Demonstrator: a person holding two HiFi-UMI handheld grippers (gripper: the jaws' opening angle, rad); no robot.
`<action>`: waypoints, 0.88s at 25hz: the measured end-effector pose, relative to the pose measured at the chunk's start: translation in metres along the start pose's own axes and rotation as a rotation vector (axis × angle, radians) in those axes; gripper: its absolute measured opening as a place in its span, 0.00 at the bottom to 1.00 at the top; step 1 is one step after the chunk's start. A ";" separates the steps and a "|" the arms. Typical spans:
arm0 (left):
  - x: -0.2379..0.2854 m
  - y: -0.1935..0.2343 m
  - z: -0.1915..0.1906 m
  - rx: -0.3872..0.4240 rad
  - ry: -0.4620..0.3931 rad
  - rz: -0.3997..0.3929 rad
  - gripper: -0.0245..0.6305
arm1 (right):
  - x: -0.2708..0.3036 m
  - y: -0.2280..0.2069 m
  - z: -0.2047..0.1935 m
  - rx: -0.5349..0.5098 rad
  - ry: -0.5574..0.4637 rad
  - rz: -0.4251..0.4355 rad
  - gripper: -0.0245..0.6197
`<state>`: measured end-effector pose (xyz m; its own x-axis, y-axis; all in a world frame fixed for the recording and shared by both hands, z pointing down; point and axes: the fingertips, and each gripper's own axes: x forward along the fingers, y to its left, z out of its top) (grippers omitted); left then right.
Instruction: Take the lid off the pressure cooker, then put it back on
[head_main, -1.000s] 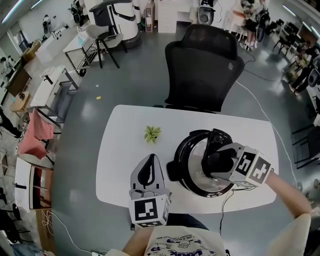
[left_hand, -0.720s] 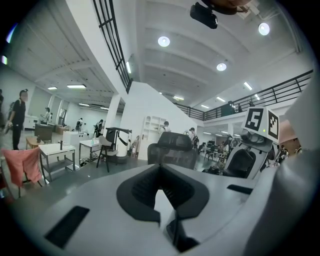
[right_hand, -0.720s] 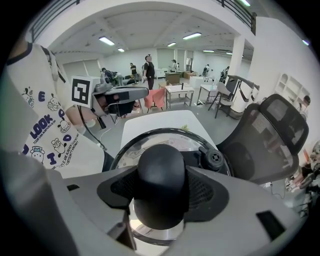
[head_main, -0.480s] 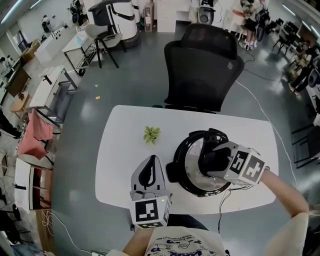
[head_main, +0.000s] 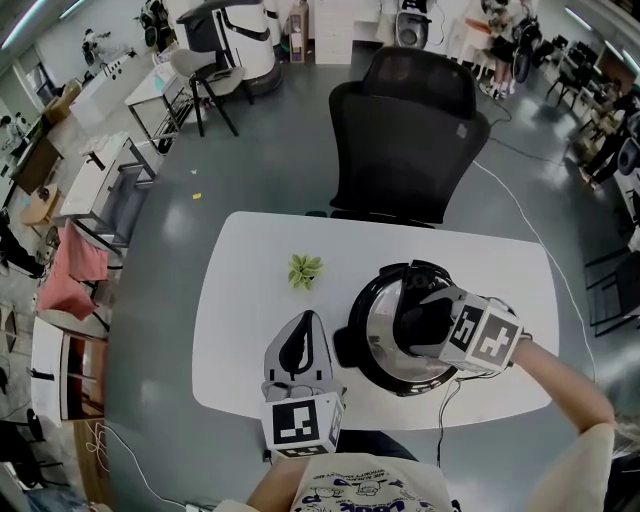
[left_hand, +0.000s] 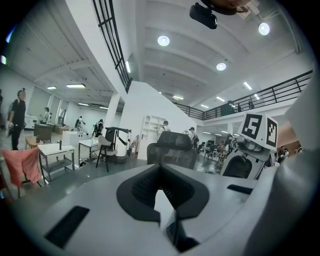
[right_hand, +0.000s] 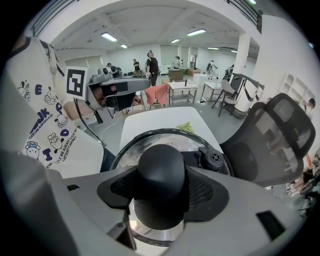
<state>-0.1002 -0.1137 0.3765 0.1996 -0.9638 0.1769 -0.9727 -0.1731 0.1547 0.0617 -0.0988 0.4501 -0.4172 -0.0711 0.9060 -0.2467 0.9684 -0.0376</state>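
Observation:
The black pressure cooker (head_main: 362, 350) stands on the white table (head_main: 240, 300), right of centre. My right gripper (head_main: 420, 322) points steeply down onto its shiny steel lid (head_main: 385, 325). In the right gripper view both pads press the round black lid knob (right_hand: 161, 170) from either side, and the lid (right_hand: 165, 139) and its black valve (right_hand: 214, 159) lie below. Whether the lid sits fully on the pot I cannot tell. My left gripper (head_main: 303, 320) lies near the table's front edge, left of the cooker, with jaws shut and nothing between them (left_hand: 167, 202).
A small green plant (head_main: 304, 268) sits on the table behind the left gripper. A black office chair (head_main: 405, 140) stands at the far side. A power cord (head_main: 445, 400) hangs off the front edge by the cooker.
My right gripper has drifted slightly left with the lid knob in its grip. The left gripper has not moved.

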 end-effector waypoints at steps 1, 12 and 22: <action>0.001 0.000 0.001 -0.006 -0.006 0.002 0.06 | 0.001 -0.001 0.000 0.002 0.000 0.003 0.50; 0.008 0.003 -0.002 -0.007 0.001 0.006 0.06 | 0.007 -0.006 0.001 0.017 -0.019 0.039 0.50; 0.015 -0.007 -0.006 -0.008 0.009 -0.015 0.06 | 0.009 -0.008 -0.002 0.004 -0.012 0.051 0.50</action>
<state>-0.0897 -0.1253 0.3841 0.2157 -0.9591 0.1831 -0.9685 -0.1863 0.1650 0.0612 -0.1063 0.4589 -0.4401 -0.0248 0.8976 -0.2283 0.9699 -0.0851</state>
